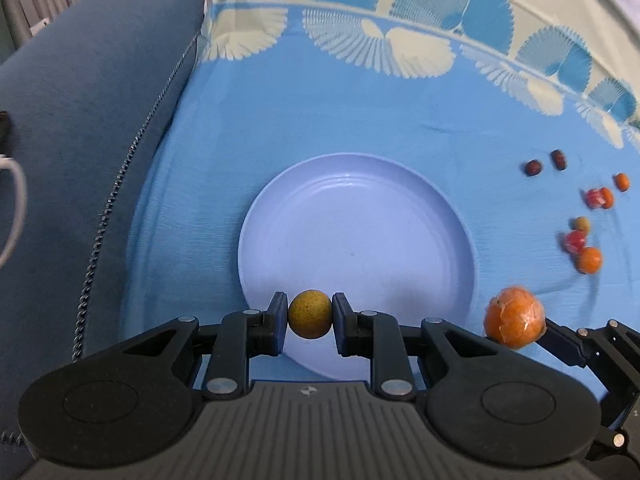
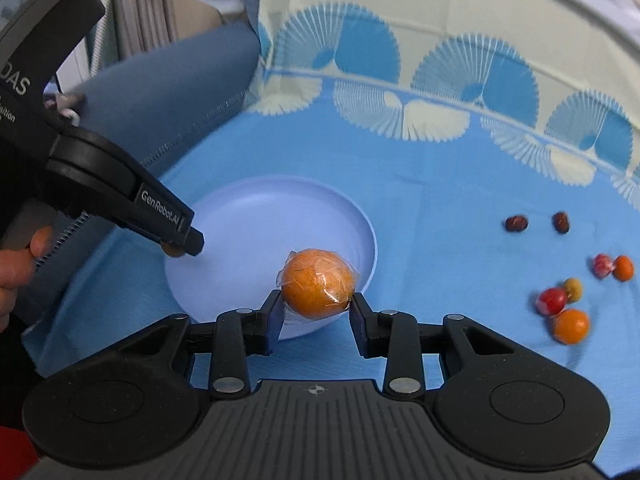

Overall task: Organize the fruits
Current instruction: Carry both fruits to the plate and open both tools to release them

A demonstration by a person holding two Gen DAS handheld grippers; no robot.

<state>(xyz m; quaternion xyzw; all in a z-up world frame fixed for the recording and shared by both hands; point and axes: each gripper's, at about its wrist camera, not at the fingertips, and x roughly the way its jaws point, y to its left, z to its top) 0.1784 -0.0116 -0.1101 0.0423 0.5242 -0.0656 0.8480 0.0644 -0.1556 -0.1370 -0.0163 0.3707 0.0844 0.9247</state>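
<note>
Fruits: several small ones [image 2: 570, 325] lie loose on the blue cloth [image 1: 340, 120].
Left hand-held gripper [image 1: 310, 320]: pinching a brown-yellow ball fruit [image 1: 310, 314] over the plate [image 1: 360, 208].
Right hand-held gripper [image 2: 316, 306]: pinching a wrapped orange [image 2: 317, 282].

White lettering "GenRobot.AI" ran along a finger of the left hand-held gripper [image 2: 182, 249]. On its body, cut-off white letters read "DAS"; smaller print below was too cropped to read.

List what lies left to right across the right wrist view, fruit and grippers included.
Left gripper → plate → wrapped orange in the right gripper → two dark red fruits → cluster of small red, yellow and orange fruits.
</note>
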